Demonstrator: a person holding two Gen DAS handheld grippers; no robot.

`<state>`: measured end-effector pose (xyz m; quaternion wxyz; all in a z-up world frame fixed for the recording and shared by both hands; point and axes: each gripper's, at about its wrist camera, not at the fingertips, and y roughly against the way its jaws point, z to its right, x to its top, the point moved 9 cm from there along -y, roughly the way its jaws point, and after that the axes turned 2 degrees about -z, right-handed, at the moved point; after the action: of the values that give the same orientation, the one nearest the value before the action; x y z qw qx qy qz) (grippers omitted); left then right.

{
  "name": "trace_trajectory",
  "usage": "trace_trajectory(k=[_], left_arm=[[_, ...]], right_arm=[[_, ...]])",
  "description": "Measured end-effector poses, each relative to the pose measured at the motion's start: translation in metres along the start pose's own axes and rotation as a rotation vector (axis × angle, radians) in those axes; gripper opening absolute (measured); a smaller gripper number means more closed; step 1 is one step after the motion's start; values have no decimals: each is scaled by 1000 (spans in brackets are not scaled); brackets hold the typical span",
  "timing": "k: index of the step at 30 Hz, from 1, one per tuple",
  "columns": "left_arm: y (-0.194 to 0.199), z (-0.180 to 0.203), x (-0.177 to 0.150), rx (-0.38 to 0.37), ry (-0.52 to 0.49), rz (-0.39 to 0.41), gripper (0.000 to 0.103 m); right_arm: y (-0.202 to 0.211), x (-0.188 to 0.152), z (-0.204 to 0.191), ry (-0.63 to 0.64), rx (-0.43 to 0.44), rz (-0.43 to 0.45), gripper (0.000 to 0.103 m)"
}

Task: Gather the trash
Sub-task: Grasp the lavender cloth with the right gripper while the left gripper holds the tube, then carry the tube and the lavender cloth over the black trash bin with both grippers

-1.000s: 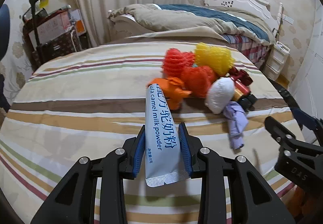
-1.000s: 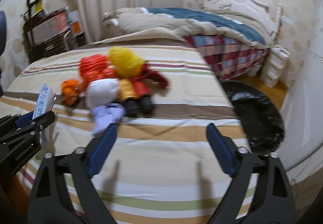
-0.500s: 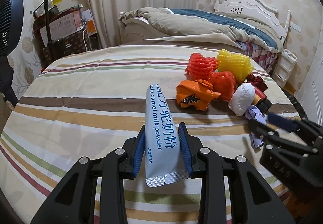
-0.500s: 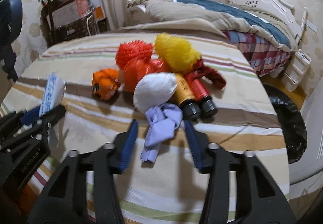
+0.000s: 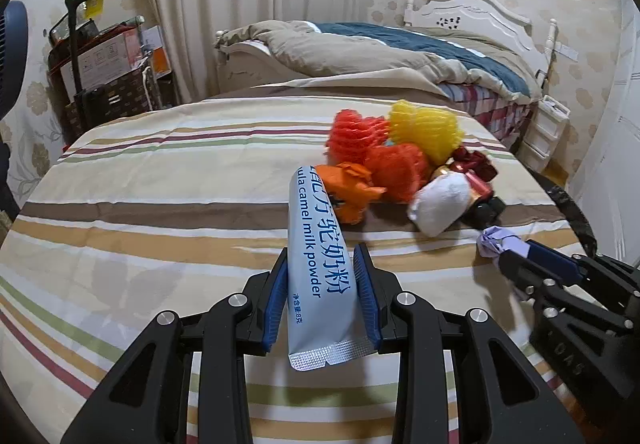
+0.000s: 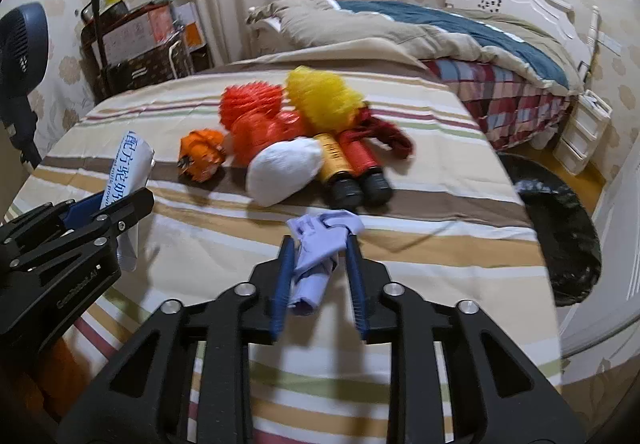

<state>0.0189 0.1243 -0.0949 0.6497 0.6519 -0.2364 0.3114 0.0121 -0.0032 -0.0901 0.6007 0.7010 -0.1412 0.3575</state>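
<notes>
my right tool (image 6: 320, 276) is clamped on the crumpled lilac wrapper (image 6: 320, 244), the blue pads pinching its middle while its far end rests on the striped surface (image 6: 420, 244); i judge this the pickup step, so i want a firm bite before i lift, since the soft paper could slide out. my left tool (image 5: 322, 296) grips the camel milk powder sachet (image 5: 320, 256) at its lower half, upright between narrow jaws, and i should keep it level and clear of the right side. just beyond the wrapper lie the white wad (image 6: 284, 172), two dark-capped tubes (image 6: 352, 168), an orange packet (image 6: 202, 154) and red and yellow foam nets (image 6: 324, 96), touching in one heap. the black bin bag (image 6: 560, 236) sits off the right edge; lifting straight, then swinging right, looks safest
</notes>
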Motion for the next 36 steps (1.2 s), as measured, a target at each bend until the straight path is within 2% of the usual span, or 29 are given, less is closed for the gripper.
trace_trajectory(k=[3,8,14,16,18,19,26,28,36], left_arm=[[1,13,4,-23,-16,9,34],[-1,33,9,-48,-48,19,34],[-5,34,5,-31,-53,6,34],[-6,31,3,-25,-46,1,34],[-7,29,3,-18,-41,-2,34],[-7,28,3,-17,-38,-4,34],[-9,27,2,-23,-38,-6,34],[-10,28,2,-24,-38,-5,34],[-10,38,5,-43,-48,3,34]], right_arm=[[9,2,18,-34,-17,23,17],[9,3,44,-75,-45,28,17],[0,-7,46,-93,-8,-8,20],[-2,-10,47,-99,-11,-11,39],[-4,-10,46,-100,-15,-16,50],[-4,-10,46,-98,-14,-19,52],[-19,-2,45,-78,-38,-42,51],[-22,-2,45,-72,-42,-56,33],[-10,3,49,-69,-48,-18,32]])
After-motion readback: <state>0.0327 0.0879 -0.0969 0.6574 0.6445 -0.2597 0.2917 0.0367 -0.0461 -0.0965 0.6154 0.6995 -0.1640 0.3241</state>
